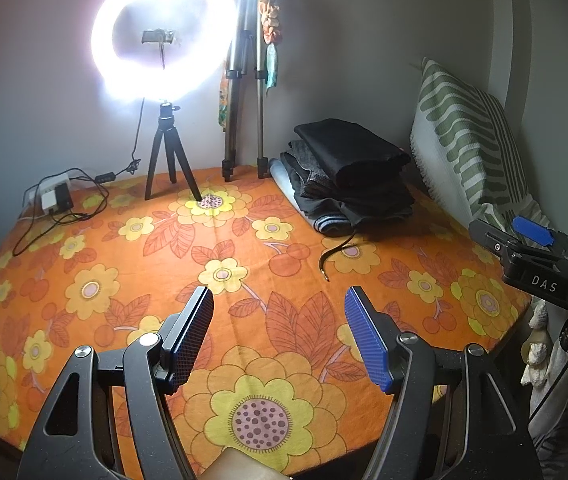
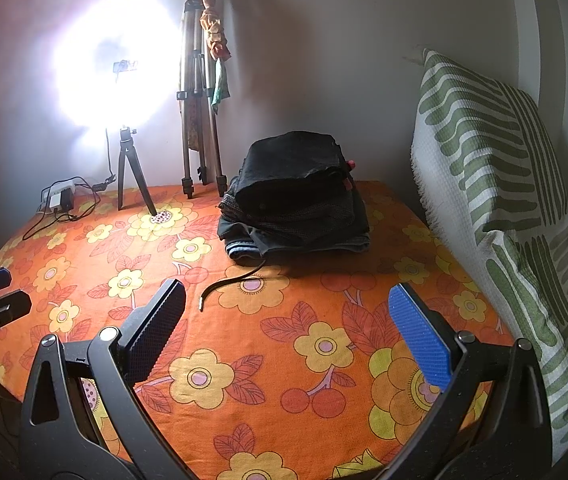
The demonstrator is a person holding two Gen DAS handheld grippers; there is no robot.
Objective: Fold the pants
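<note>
Left claw (image 1: 280,304) hanging spread over the sheet (image 1: 84,248), nothing between its ribbed pads, one black, one blue. Right claw (image 2: 287,304) likewise standing wide and empty, its knurled pads angled down at bare cloth.

Pants (image 2: 295,196) lying folded in a squat stack at the far side of the bed, near the wall, well apart from both claws. Top piece black and matte, rolled-edged; below it grey woven layers, and denim with a pale hem at the bottom. A thin dark cord (image 2: 228,284) is curling out from under the stack onto the sheet.

Sheet showing orange cotton printed with yellow flowers, red cherries and outlined leaves, lying flat with a faint centre crease.

Pillow (image 2: 495,168) leaning upright against the right wall, waffle-textured, white with green stripes and a fringed edge.

Ring light (image 1: 160,36) glaring on a short black tripod (image 1: 168,160); a taller metal tripod (image 1: 244,88) leaning folded beside it, scraps of cloth draped at its top. Adapters (image 1: 54,196) and tangled cables sitting at the far left corner.
</note>
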